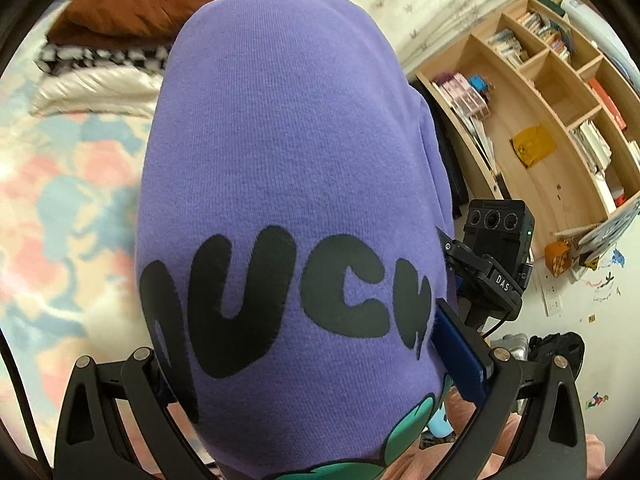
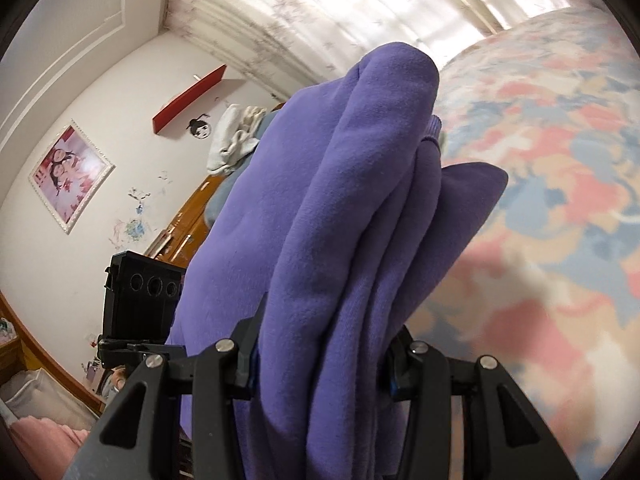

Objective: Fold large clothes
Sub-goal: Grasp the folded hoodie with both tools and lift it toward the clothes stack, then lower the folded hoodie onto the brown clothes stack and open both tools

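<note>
A purple sweatshirt (image 1: 280,160) with black bubble letters and a green print fills the left wrist view. My left gripper (image 1: 316,376) is shut on its folded thickness, and the cloth hides the fingertips. In the right wrist view the same purple sweatshirt (image 2: 328,220) hangs in thick folds between the jaws of my right gripper (image 2: 320,364), which is shut on it. Both grippers hold the garment up above the bed. The other gripper's camera block (image 1: 496,228) shows just to the right of the cloth.
The bed has a pink, blue and cream patterned cover (image 1: 52,208) (image 2: 540,200). A stack of folded clothes (image 1: 112,40), brown on top, lies at its far end. A wooden bookshelf (image 1: 560,120) stands to the right. A wooden headboard (image 2: 184,232) and a framed picture (image 2: 70,176) are on the left.
</note>
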`<state>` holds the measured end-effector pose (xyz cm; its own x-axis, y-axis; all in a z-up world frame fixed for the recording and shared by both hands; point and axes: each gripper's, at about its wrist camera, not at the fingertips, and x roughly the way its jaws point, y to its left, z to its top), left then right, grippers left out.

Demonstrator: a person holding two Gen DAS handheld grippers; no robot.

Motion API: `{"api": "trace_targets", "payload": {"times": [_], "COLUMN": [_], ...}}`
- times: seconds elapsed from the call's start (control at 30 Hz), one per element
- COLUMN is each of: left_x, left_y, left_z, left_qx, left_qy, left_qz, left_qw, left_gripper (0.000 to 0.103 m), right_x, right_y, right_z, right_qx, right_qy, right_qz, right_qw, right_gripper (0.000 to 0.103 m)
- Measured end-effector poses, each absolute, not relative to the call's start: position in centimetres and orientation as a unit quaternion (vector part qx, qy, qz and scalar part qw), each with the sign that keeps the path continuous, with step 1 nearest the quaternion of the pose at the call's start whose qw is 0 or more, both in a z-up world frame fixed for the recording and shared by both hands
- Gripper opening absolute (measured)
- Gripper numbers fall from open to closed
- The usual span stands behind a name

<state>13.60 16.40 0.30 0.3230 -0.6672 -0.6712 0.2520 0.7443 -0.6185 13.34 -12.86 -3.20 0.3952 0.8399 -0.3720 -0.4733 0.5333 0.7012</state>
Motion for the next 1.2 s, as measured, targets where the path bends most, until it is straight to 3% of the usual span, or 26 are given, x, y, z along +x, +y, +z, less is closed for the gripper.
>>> {"api": "trace_targets", "payload": {"times": [0.3,0.67,0.83,0.97,1.07,1.2], "left_x": [21.9,44.0,53.2,58.8,59.3,58.7], "left_y": [24.5,31.3,34.1,35.5,35.0,35.0], "left_z": [5.1,12.0,10.5,5.7,1.8,1.3], "left_qx": [-0.211,-0.186,-0.16,-0.161,-0.154,-0.149], "left_qy": [0.475,0.44,0.448,0.489,0.503,0.497], "left_qz": [-0.274,-0.261,-0.252,-0.227,-0.208,-0.226], "left_qw": [0.809,0.839,0.843,0.827,0.824,0.824], "left_gripper": [0.102,0.102,0.102,0.102,0.102,0.102], "right_x": [21.0,39.4,47.7,52.4,55.1,55.9], "right_y": [-4.4,4.8,8.2,10.5,11.1,10.8], "right_z": [0.0,4.2,2.6,-0.5,-4.1,-5.8], "right_qx": [0.235,0.26,0.287,0.286,0.296,0.313], "right_qy": [0.349,0.293,0.275,0.301,0.339,0.338], "right_qz": [0.451,0.462,0.459,0.435,0.411,0.402], "right_qw": [0.787,0.796,0.794,0.799,0.793,0.791], "right_gripper": [0.044,0.044,0.044,0.044,0.045,0.049]}}
